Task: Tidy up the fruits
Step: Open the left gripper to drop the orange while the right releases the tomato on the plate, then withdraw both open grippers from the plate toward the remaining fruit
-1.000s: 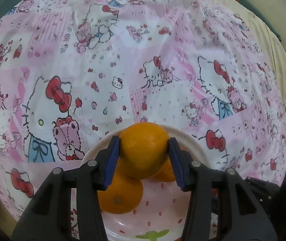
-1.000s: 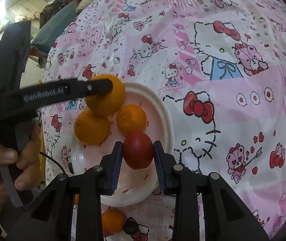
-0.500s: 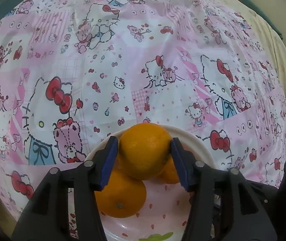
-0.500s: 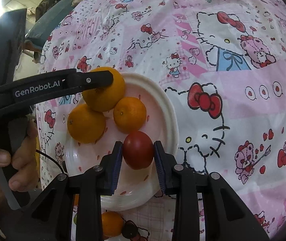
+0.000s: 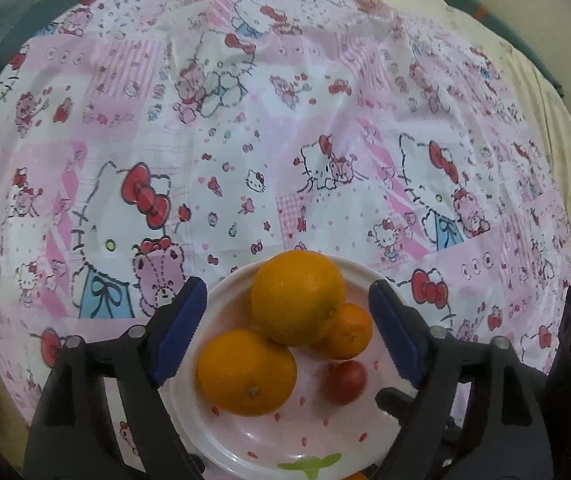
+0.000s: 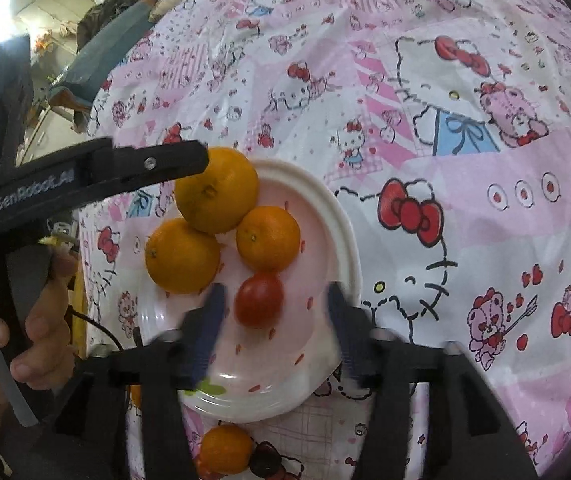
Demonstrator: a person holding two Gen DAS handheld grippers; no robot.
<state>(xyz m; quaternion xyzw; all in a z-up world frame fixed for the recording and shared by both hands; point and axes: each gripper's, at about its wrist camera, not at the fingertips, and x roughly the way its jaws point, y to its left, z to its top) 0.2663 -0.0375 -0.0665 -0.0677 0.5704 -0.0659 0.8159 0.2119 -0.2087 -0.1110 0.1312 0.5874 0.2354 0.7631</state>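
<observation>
Biggest risk: top orange (image 5: 298, 297) sits stacked on two others on plate (image 5: 221, 432), could roll off. Left gripper (image 5: 287, 330) just released it, jaws clear. Right gripper (image 6: 275, 330) just opened; tomato (image 6: 260, 299) loose, may roll.

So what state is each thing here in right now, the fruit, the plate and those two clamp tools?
Left hand-held gripper: open, jaws just widened, clear of the big orange.
Right hand-held gripper: open, jaws just widened, tomato loose between them.
Big orange: resting on the other oranges.
Tomato: lying on the plate.
Plate: upright, holding four fruits.
</observation>
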